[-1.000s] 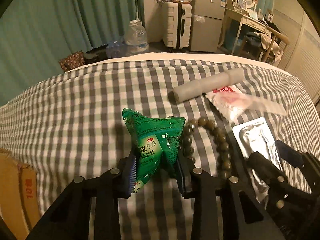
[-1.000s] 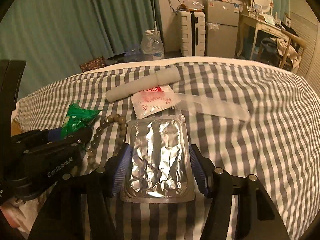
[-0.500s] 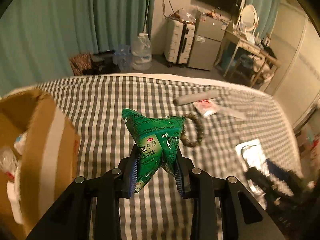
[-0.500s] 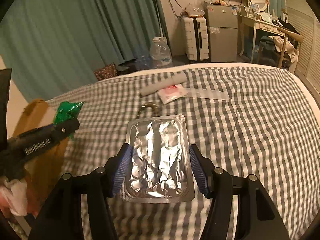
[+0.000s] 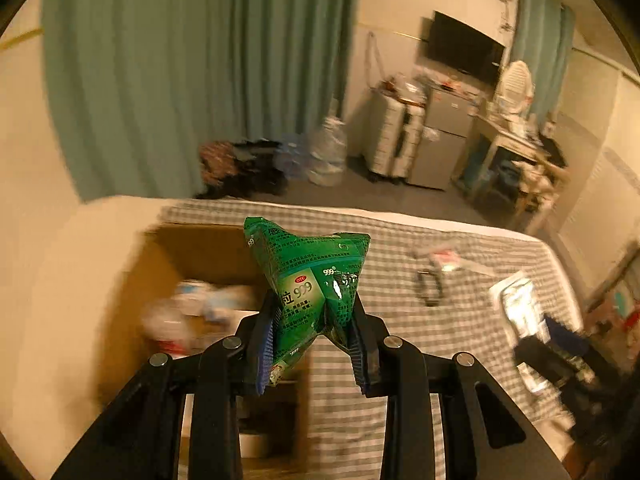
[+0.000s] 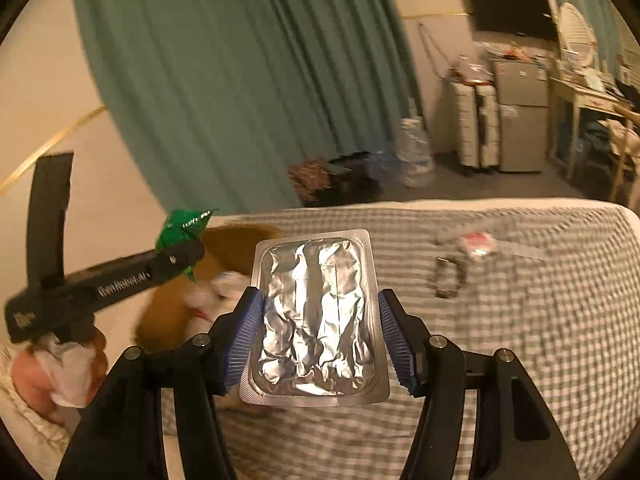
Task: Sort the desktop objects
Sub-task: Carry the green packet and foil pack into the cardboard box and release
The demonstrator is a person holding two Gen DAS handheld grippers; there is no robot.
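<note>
My left gripper (image 5: 310,334) is shut on a green medicine sachet (image 5: 310,276) and holds it in the air over the open cardboard box (image 5: 192,248) at the bed's left edge. The left gripper (image 6: 176,252) and the sachet (image 6: 182,226) also show in the right wrist view. My right gripper (image 6: 320,332) is shut on a silver foil blister pack (image 6: 316,316), held above the checked bedspread (image 6: 520,340) next to the box (image 6: 240,240). The blister pack (image 5: 518,308) also shows in the left wrist view.
A bead bracelet (image 6: 448,276), a red-and-white packet (image 6: 478,244) and a clear plastic strip (image 6: 520,250) lie on the far part of the bed. The box holds white and blue items (image 5: 192,308). Beyond the bed are curtains, water bottles, a suitcase and a fridge.
Both grippers have risen and swung left with their loads. The box has come under the left gripper, and the items on the bed now lie farther off to the right.
</note>
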